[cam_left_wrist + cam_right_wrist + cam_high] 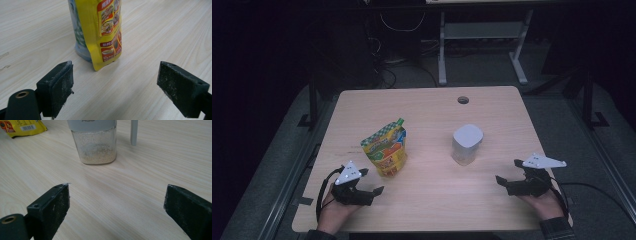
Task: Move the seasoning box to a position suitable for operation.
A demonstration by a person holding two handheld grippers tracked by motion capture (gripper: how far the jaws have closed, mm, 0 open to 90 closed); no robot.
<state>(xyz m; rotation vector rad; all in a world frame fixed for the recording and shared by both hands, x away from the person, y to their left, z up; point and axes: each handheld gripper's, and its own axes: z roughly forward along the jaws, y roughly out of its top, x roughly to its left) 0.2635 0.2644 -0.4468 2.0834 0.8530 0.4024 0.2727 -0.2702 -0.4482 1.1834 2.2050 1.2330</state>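
A yellow printed pouch [385,150] stands upright left of the middle of the wooden table [432,205]. A clear jar [467,144] with a white lid stands right of the middle, holding a layer of pale grains [96,147]. My left gripper [371,181] rests near the front left, open and empty, a little short of the pouch [105,32], its jaws [115,75] spread wide. My right gripper [508,171] sits at the front right, open and empty. It points at the jar, which stands well ahead of its jaws [116,197]. A corner of the pouch [22,127] shows beyond.
A round cable hole [463,100] is in the table's far side. Behind the table stand the grey legs of another desk [442,55], with cables on the dark floor. A hand holds each gripper near the table's front edge.
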